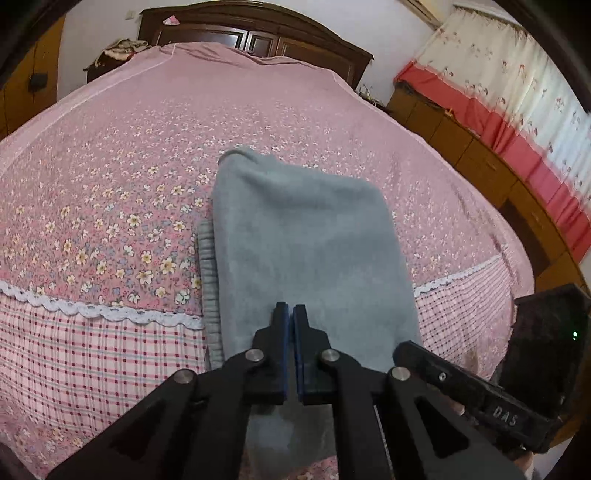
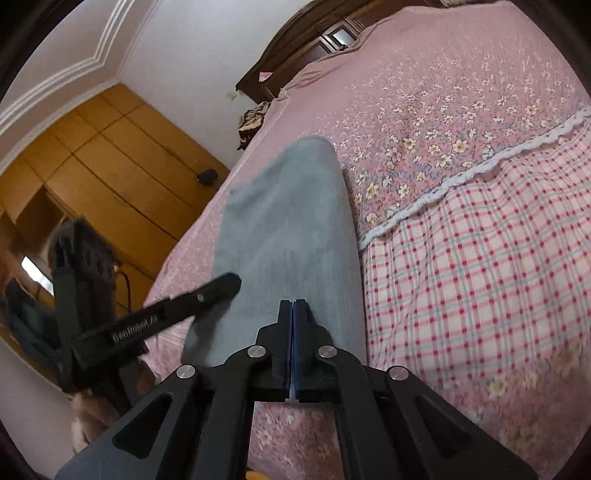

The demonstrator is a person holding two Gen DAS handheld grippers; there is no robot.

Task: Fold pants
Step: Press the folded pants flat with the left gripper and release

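Note:
The grey pants [image 1: 306,236] lie lengthwise on the pink floral bedspread [image 1: 110,177], with a ribbed waistband [image 1: 208,266] showing under their left edge. My left gripper [image 1: 291,308] is shut on the near end of the pants, and grey cloth hangs below its fingers. In the right wrist view the pants [image 2: 288,229] run from the far fold toward my right gripper [image 2: 293,304], which is shut on their near edge. The cloth looks lifted off the bed at this end. Each wrist view shows one black finger of the other gripper beside the pants.
A dark wooden headboard [image 1: 258,33] closes the far end of the bed. Wooden cabinets [image 1: 480,158] and a red-and-cream curtain [image 1: 517,96] stand to the right, and a yellow wardrobe [image 2: 110,166] to the left. Clothes are piled on a nightstand [image 1: 122,48].

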